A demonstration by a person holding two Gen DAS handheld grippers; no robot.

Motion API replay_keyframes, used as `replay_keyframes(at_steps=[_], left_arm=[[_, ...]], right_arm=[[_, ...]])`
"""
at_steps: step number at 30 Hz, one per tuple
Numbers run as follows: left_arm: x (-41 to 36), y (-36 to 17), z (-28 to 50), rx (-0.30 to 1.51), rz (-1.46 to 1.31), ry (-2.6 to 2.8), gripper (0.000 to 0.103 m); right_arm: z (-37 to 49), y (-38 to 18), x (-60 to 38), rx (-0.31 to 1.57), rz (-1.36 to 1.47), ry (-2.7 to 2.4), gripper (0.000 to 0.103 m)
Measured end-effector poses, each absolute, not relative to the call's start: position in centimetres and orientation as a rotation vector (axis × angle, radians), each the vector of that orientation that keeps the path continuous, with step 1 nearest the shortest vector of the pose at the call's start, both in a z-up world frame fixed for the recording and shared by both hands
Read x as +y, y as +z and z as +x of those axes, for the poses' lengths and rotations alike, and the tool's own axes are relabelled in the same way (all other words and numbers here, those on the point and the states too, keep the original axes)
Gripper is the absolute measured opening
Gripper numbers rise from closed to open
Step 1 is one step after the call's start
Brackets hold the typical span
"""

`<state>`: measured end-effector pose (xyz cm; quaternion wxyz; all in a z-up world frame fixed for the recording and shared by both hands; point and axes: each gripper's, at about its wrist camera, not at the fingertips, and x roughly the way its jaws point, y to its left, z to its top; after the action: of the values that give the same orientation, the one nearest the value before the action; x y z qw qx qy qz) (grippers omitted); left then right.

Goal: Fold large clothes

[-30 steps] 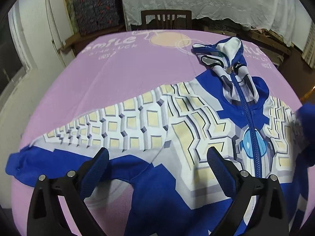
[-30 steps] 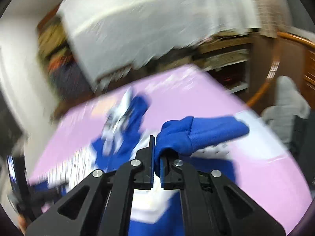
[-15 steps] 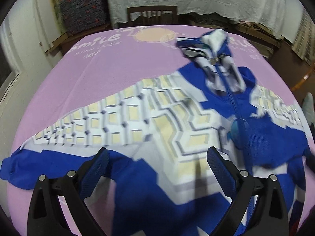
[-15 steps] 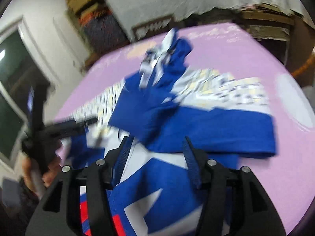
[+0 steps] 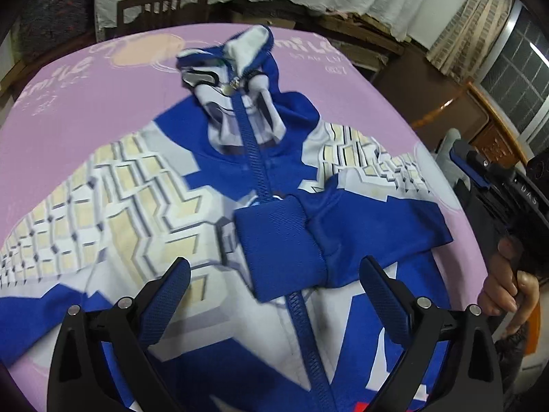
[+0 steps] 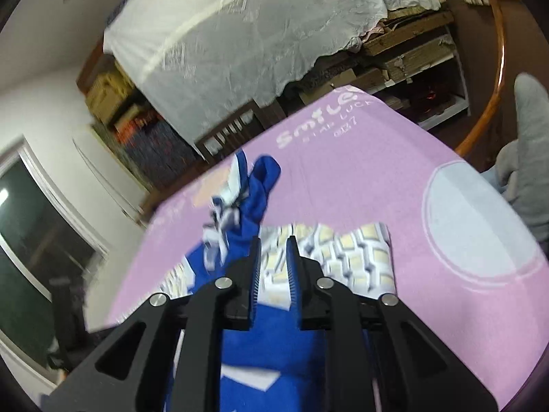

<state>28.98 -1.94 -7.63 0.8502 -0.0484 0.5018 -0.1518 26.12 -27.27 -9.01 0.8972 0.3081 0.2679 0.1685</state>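
A blue and white zip hoodie [image 5: 260, 178] lies face up on the pink cloth [image 5: 85, 110], hood at the far end. Its right sleeve is folded across the chest, and the blue cuff [image 5: 281, 247] rests over the zipper. My left gripper [image 5: 276, 295] hovers open just in front of that cuff, touching nothing. In the right wrist view my right gripper [image 6: 274, 264] sits over the hoodie's [image 6: 247, 219] right side. Its jaws are closing to a narrow gap with no cloth between them. A hand [image 5: 501, 285] holds that tool at the table's right edge.
Beyond the far end of the table stand a wooden chair [image 5: 164, 3] and furniture under a white sheet [image 6: 247, 34]. Open shelves [image 6: 411, 61] and a grey soft toy [image 6: 525, 158] are on the right. A dark window [image 6: 34, 226] is on the left.
The right gripper let go of the blue cuff, which now lies across the chest, and drew back to the right with its jaws narrowing. The left gripper swung right over the hoodie.
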Motion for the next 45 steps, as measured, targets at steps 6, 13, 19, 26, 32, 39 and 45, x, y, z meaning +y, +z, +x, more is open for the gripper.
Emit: replay_keyframes(at_steps=[6,13,19,26,32,39,45], left_arm=[[-3.4,-9.5,30.4,1.124,-0.144,-0.389,0.09],[-4.6,-10.2,31.3,1.125,-0.096,-0.358,0.084],[-4.5,-9.7,31.2,1.084,-0.082,-0.321,0.059],[-4.1,-5.7,30.7,0.971,-0.061,-0.291,0.009],[-1.2,-3.8,30.5,0.928,-0.113,-0.282,0.009],[-1.9,-7.6,30.6,1.05,-0.174,-0.365,0.055],[-3.8,-9.2,31.8,1.081,-0.106,-0.358,0.067]], right_arm=[[26.9,-12.0,-30.5,0.618,0.817,0.382,0.022],[26.6,-11.6,-30.5,0.613,0.814,0.416,0.023],[26.6,-11.3,-29.7,0.609,0.768,0.397,0.023],[26.7,-11.3,-29.2,0.618,0.728,0.388,0.023],[26.8,-11.1,-27.7,0.637,0.665,0.411,0.023],[26.9,-11.2,-28.1,0.64,0.69,0.399,0.023],[26.7,-11.1,-28.2,0.635,0.681,0.403,0.023]])
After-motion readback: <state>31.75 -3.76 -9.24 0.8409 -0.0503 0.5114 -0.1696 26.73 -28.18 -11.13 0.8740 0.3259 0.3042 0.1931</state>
